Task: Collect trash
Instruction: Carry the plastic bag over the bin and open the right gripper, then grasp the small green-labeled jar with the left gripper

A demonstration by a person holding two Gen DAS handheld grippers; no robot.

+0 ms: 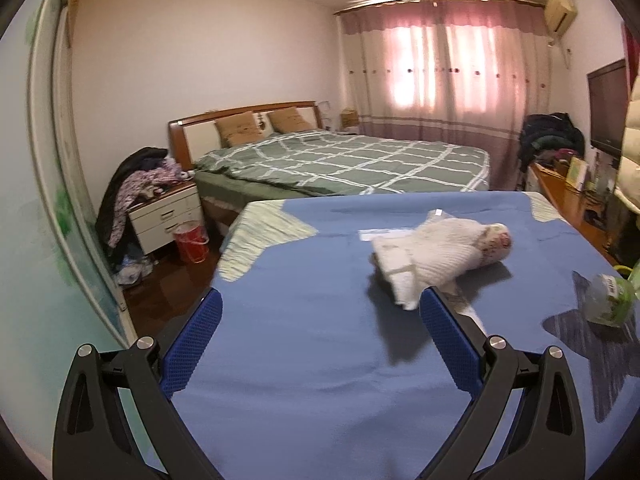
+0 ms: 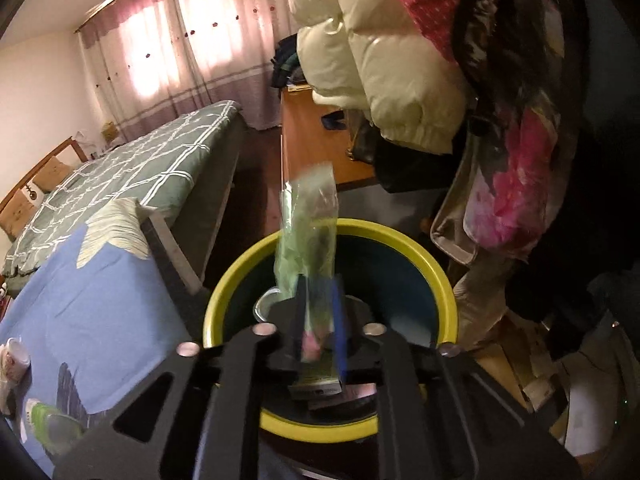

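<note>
My left gripper (image 1: 320, 304) is open and empty above a blue cloth-covered table (image 1: 304, 360). Ahead of its right finger lies a pile of crumpled white paper and a patterned paper cup (image 1: 440, 252). A crushed clear bottle with a green label (image 1: 608, 300) lies at the table's right edge, and also shows in the right wrist view (image 2: 48, 428). My right gripper (image 2: 320, 292) is shut on a clear greenish plastic wrapper (image 2: 310, 232), held upright over a yellow-rimmed trash bin (image 2: 424, 256) with trash inside.
A bed with a green checked cover (image 1: 344, 160) stands behind the table. A nightstand (image 1: 168, 216) and a red bin (image 1: 192, 240) are at the left. A wooden desk (image 2: 308, 136) and hanging coats (image 2: 384, 60) crowd the right of the bin.
</note>
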